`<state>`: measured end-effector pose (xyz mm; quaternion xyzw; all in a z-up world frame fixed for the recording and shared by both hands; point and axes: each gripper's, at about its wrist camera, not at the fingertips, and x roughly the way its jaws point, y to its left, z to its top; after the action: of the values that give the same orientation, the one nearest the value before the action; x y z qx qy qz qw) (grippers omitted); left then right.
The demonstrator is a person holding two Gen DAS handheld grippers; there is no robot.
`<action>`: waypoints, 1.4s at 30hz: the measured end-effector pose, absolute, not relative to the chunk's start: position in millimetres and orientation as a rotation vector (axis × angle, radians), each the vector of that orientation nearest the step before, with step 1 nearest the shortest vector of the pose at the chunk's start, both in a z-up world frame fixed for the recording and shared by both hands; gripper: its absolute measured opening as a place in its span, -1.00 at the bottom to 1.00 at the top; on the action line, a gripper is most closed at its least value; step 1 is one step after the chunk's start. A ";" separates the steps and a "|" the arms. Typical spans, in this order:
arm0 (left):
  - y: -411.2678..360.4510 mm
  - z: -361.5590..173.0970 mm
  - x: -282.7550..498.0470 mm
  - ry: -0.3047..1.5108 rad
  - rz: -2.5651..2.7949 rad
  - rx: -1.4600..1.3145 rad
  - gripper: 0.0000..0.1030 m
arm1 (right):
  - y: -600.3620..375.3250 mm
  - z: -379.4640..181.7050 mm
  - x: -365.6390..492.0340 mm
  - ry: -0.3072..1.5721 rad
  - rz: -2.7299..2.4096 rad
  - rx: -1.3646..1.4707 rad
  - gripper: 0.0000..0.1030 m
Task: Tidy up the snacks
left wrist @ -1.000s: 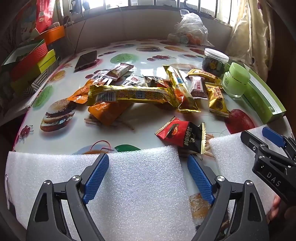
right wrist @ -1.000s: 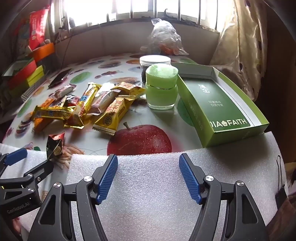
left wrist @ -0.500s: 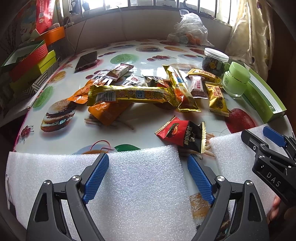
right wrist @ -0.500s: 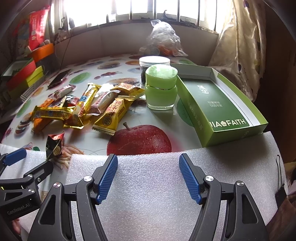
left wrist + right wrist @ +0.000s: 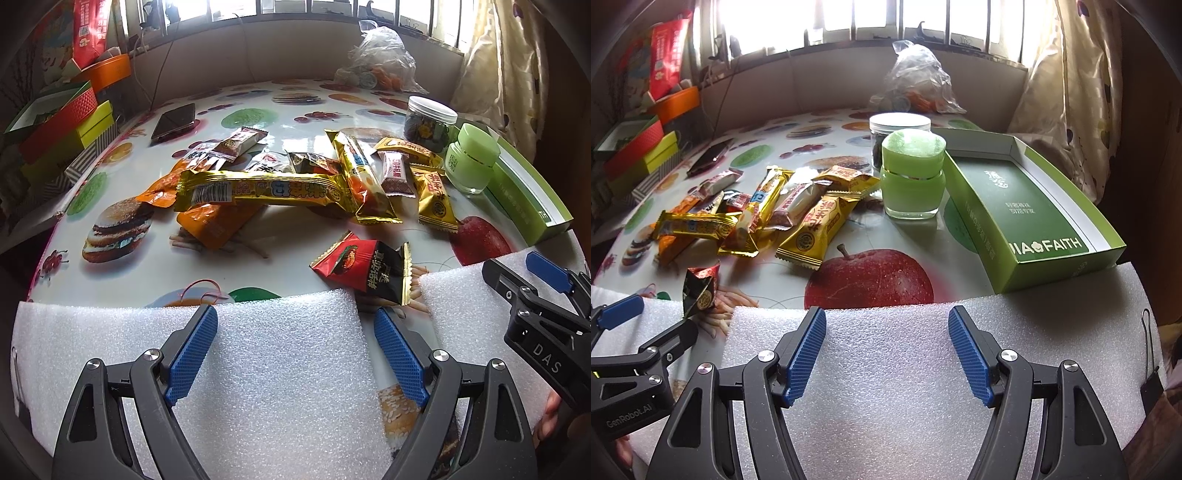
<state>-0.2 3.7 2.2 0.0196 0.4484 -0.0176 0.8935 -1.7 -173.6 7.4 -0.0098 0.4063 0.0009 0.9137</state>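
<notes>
Window-lit table [image 5: 303, 110] under a glossy food-print cloth, barred window and beige ledge behind, curtain at right. Left gripper [image 5: 295, 349] low over a white foam sheet [image 5: 280, 369] at the near edge, blue-padded fingers [image 5: 192, 354] spread wide, nothing between them. Right gripper [image 5: 888, 352] likewise over a second foam sheet [image 5: 886, 406], fingers wide apart and empty. Snack pile [image 5: 295, 184] mid-table, well ahead of both grippers: long gold bar [image 5: 262, 190] lying crosswise over an orange packet [image 5: 218, 225], a second gold bar [image 5: 360, 177] angled across its right end, smaller gold and brown wrappers beside. Red-and-black packet [image 5: 365, 271] apart from the pile, nearest the foam, lying between the two sheets' far corners. Green jar [image 5: 912, 177] upright just right of the snacks, clear jar with white lid [image 5: 899, 125] directly behind it. Open green box [image 5: 1030, 206] at the right edge, near the green jar. Dark phone [image 5: 175, 120] flat at far left; stacked red, yellow and orange boxes [image 5: 62, 122] beyond the table's left edge. Clear plastic bag [image 5: 380, 59] at the back against the ledge.
</notes>
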 end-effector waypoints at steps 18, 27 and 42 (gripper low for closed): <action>6.9 2.5 -1.5 0.916 -0.052 0.013 0.69 | -173.4 7.1 -1.8 0.835 0.002 -0.021 0.34; 7.1 2.6 -1.9 0.915 -0.057 0.007 0.69 | -172.6 8.1 -1.8 0.840 0.003 -0.027 0.33; 51.7 20.3 3.7 0.893 -0.060 -0.082 0.69 | -136.4 34.5 14.0 0.805 0.330 -0.006 0.33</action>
<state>3.7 51.7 20.3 -0.0397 0.4317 -0.0291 0.9007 14.0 -136.4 34.5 -0.0029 0.3897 0.1599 0.9069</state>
